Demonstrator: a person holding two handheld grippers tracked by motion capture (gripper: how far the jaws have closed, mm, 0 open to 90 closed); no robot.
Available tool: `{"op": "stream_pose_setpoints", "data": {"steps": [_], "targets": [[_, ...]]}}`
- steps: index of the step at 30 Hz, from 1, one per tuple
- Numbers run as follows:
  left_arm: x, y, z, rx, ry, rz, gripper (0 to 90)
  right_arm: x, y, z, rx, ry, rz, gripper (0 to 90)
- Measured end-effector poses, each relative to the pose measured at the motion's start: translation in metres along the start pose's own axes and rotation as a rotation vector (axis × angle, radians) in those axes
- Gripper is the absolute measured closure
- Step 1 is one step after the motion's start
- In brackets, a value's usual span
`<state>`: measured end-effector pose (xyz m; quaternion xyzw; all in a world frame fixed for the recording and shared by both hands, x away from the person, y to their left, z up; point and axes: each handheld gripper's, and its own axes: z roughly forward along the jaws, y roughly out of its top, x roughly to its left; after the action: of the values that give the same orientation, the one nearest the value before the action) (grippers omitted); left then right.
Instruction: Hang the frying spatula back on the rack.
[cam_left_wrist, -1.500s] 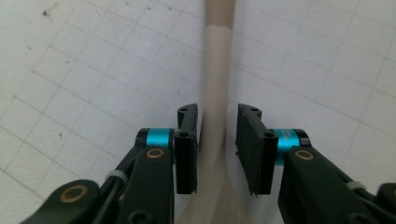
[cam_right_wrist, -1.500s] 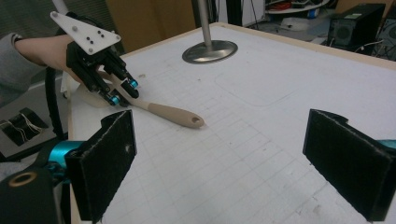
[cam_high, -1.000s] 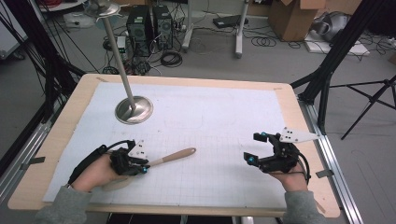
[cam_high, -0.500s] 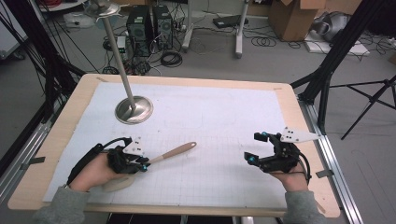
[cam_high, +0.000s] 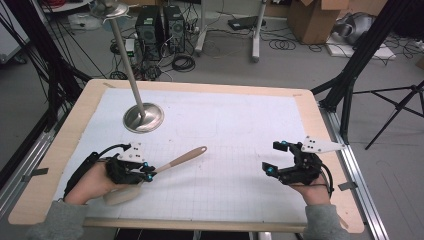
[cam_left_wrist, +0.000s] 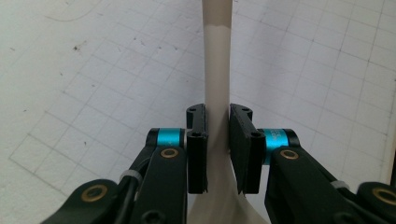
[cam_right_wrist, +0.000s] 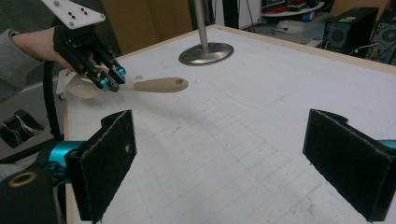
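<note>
A beige spoon with a long handle is clamped in my left gripper at the near left of the table. Its handle points toward the table's middle, and its bowl lies under the hand. In the left gripper view both pads press on the handle's neck, with my left gripper shut on it. At the near right, my right gripper stands open with nothing between its fingers. From the right gripper view, past that gripper, I see the spoon held just above the mat by the left gripper.
A metal stand with a round base and a slanted pole stands at the far left of the white gridded mat. The base also shows in the right gripper view. Computers, cables and boxes lie on the floor beyond the table.
My left gripper has lifted a little with the spoon, and the handle's tip has risen and swung slightly away from me. The right gripper has kept still.
</note>
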<state>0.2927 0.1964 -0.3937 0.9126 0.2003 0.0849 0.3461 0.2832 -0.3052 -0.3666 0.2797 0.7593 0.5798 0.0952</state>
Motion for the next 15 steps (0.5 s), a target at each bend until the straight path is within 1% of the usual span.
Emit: {"op": "stream_pose_setpoints", "data": {"steps": [2,5,7,10,12,13,15], "targets": [[0.002,-0.002,-0.002,-0.002,0.003,-0.003,77.2,0.0,0.0,0.0,0.0,0.001,-0.002,8.6],[0.003,-0.004,-0.006,-0.015,0.001,-0.017,77.2,0.0,0.0,0.001,0.0,0.0,-0.003,8.6],[0.005,-0.005,-0.008,-0.028,-0.001,-0.022,77.1,-0.001,0.0,0.001,0.002,0.0,-0.004,8.6],[0.006,-0.007,-0.013,-0.055,0.005,-0.04,77.2,-0.001,0.0,0.001,0.001,-0.003,-0.004,8.6],[0.008,-0.008,-0.018,-0.068,0.001,-0.047,77.1,-0.001,0.0,0.0,0.001,-0.002,0.0,8.6],[0.008,-0.009,-0.02,-0.083,0.004,-0.055,77.1,-0.001,0.0,0.0,0.0,-0.001,0.001,8.6],[0.011,-0.011,-0.026,-0.09,0.009,-0.062,77.2,-0.001,0.0,0.0,-0.006,-0.002,0.0,8.6]]}}
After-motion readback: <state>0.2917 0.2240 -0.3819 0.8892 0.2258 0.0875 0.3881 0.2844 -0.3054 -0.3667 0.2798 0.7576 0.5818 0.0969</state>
